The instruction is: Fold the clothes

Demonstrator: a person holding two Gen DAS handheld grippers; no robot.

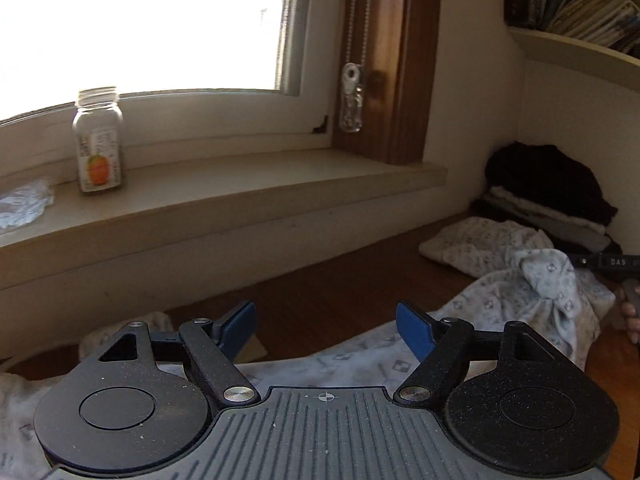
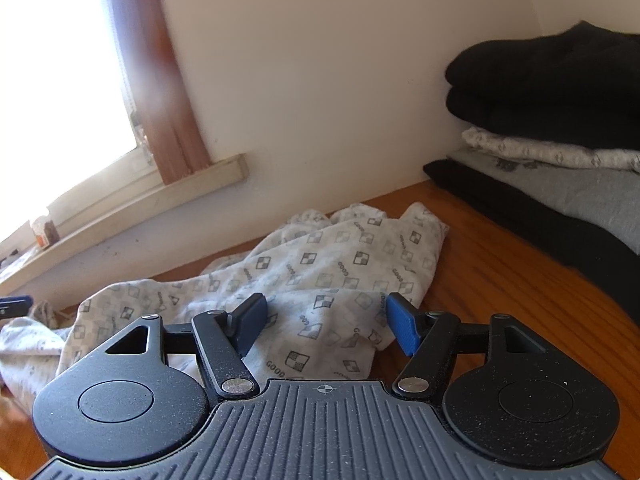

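A crumpled white garment with a grey checker-and-"GOOD" print (image 2: 320,276) lies on the wooden table (image 2: 500,272). It also shows in the left wrist view (image 1: 532,292), bunched up at the right. My left gripper (image 1: 326,328) is open and empty, just above the garment's near edge. My right gripper (image 2: 326,320) is open and empty, its blue fingers (image 2: 402,324) hovering over the cloth. The right gripper's tip shows at the far right of the left wrist view (image 1: 616,264).
A stack of folded black, white and grey clothes (image 2: 560,140) sits in the back right corner by the wall. A windowsill (image 1: 224,184) holds a clear jar (image 1: 98,140) and a plastic wrapper (image 1: 24,204). A bookshelf (image 1: 580,16) hangs above.
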